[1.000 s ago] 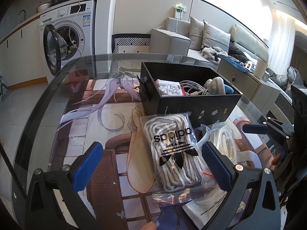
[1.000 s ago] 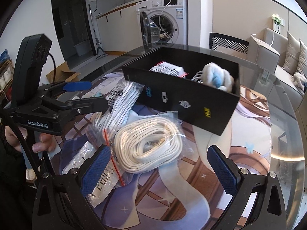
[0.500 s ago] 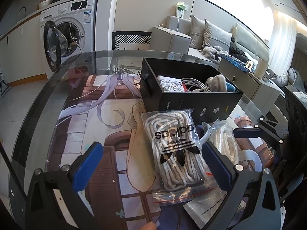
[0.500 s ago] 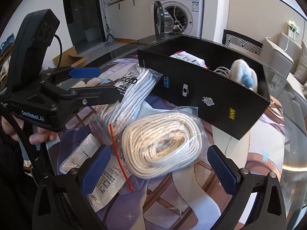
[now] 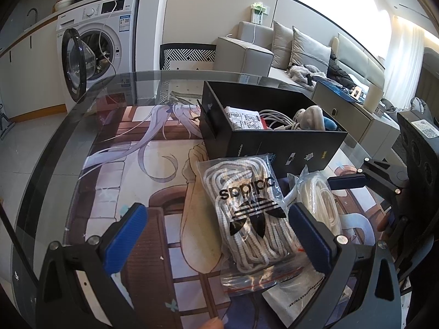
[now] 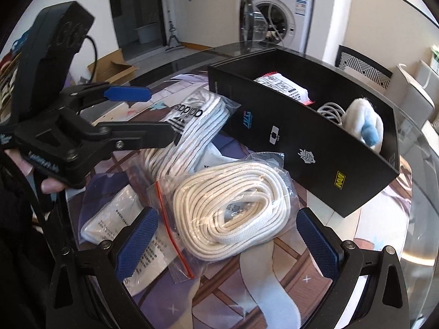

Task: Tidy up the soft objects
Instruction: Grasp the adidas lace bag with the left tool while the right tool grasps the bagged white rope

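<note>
left gripper (image 5: 216,235): jaws spread, nothing gripped, poised over adidas lace bag (image 5: 247,211) | right gripper (image 6: 227,238): jaws spread, over white lace bag (image 6: 233,211) | both bags lain on table mat (image 5: 131,164) beside black box (image 5: 274,142)

Two bagged lace bundles (image 6: 233,208) (image 5: 247,213) lying flat, beside black box (image 6: 307,148)

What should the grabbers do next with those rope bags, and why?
Probably lower the right gripper and close it on the cream lace bag. Its jaws are open, astride that bag, which lies outside the black box. The left gripper, also open, frames the Adidas bag.
</note>
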`<action>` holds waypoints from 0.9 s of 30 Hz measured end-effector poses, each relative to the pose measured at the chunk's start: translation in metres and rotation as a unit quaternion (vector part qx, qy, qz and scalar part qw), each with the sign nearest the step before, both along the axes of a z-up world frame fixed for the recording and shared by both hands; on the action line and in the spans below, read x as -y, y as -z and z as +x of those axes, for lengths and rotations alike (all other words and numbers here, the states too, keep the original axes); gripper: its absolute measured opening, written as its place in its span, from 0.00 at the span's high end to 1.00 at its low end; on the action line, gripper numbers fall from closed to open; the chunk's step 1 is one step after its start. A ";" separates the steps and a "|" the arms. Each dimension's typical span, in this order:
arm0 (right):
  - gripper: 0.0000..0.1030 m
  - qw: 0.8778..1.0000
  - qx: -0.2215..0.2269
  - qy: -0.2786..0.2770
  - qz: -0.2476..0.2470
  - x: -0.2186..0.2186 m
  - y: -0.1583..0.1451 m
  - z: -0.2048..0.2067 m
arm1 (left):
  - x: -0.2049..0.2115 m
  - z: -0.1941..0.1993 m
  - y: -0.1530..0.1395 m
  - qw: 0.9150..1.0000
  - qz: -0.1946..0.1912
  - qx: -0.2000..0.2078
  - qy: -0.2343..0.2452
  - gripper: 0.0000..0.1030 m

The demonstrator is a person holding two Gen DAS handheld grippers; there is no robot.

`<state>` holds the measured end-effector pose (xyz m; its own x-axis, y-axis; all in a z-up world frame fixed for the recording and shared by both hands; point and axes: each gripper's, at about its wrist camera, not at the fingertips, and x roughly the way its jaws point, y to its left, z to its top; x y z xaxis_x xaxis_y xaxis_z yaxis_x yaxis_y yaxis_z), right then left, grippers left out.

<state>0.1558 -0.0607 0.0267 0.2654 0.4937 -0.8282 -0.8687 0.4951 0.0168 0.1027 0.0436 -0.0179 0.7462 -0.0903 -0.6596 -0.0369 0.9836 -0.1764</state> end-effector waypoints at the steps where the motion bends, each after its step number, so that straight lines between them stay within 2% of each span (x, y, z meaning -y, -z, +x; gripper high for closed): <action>1: 0.01 1.000 0.002 -0.005 -0.003 0.000 0.000 0.000 | 0.000 0.000 0.000 1.000 -0.001 0.000 0.000 0.00; 11: 0.01 0.999 -0.018 -0.051 -0.005 -0.006 0.005 0.016 | 0.000 0.001 0.001 1.000 -0.003 0.000 0.001 0.00; 27: 0.01 0.997 -0.039 -0.059 0.005 -0.002 0.012 0.028 | 0.007 0.010 0.005 1.000 0.000 -0.017 0.005 0.00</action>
<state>0.1840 -0.0584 0.0146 0.1397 0.5254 -0.8393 -0.9170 0.3885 0.0907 0.1125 0.0362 -0.0231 0.7219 -0.0976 -0.6850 -0.0323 0.9842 -0.1742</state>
